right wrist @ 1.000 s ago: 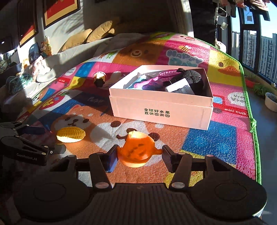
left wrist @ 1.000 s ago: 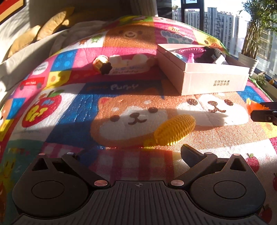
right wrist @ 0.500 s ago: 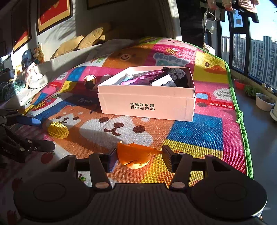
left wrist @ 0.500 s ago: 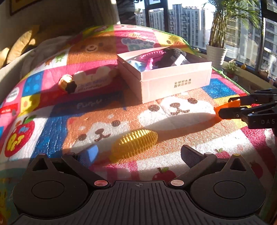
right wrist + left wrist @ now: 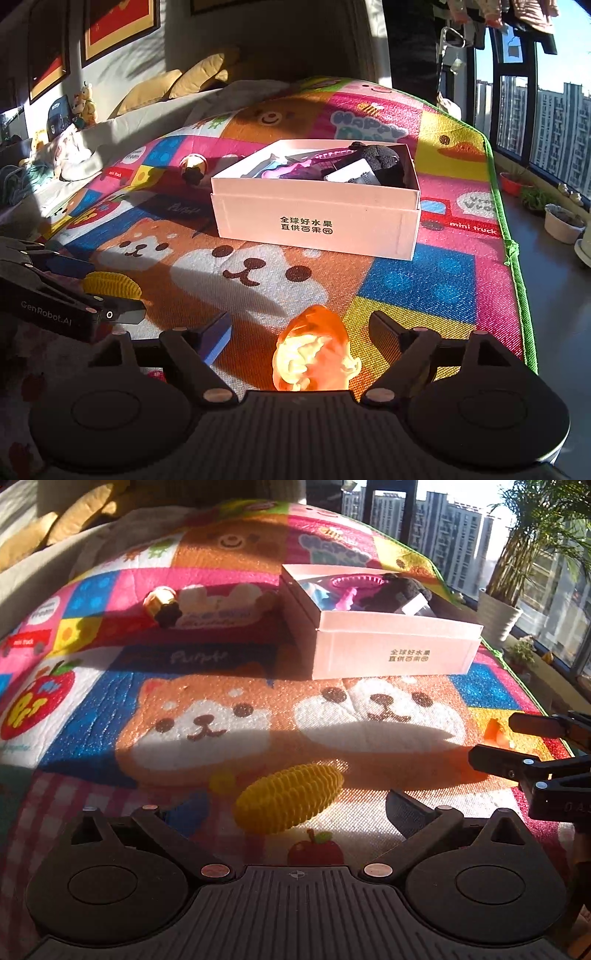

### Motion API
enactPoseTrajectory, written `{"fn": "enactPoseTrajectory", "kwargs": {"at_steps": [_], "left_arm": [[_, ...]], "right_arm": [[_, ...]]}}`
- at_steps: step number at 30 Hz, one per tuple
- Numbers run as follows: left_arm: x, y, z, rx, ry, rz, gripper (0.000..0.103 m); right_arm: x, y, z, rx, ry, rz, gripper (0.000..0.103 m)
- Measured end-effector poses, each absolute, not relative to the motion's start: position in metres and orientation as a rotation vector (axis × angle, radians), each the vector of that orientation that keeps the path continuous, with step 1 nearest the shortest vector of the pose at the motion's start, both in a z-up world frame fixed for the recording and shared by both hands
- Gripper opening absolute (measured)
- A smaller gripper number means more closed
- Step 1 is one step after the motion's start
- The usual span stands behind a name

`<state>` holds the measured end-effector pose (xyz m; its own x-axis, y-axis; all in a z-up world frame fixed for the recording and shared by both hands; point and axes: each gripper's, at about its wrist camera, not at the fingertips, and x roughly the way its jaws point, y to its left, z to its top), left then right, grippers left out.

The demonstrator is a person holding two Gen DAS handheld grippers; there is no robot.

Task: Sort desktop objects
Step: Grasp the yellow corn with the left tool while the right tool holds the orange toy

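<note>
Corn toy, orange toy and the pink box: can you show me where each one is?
Corn toy [image 5: 290,800], left wrist view, middle of its ridged yellow body.
Orange toy [image 5: 314,354], right wrist view, its sunlit middle.
Pink box [image 5: 314,225], right wrist view, front wall by the printed letters.

Colourful cartoon-printed play mat [image 5: 110,709]: foam-like, with a fine embossed grain that glitters in the sun. Pale pink rectangular box [image 5: 314,218], far centre: smooth matt cardboard; yellow corn-cob toy [image 5: 291,801], near: matt and ribbed, probably rubber or plastic. Orange translucent toy [image 5: 314,354], near right: glossy plastic; black gripper bodies: matt plastic with a ribbed centre plate.
</note>
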<state>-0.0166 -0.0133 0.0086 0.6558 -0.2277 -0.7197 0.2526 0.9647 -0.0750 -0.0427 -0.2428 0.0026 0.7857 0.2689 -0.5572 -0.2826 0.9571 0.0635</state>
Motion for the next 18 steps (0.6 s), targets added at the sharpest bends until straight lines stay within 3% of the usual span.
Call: {"fn": "enactPoseTrajectory", "kwargs": {"at_steps": [18], "left_arm": [[-0.025, -0.027, 0.013, 0.051, 0.753, -0.223, 0.103]], "right_arm": [[-0.042, -0.245, 0.003, -0.021, 0.602, 0.292, 0.087]]}}
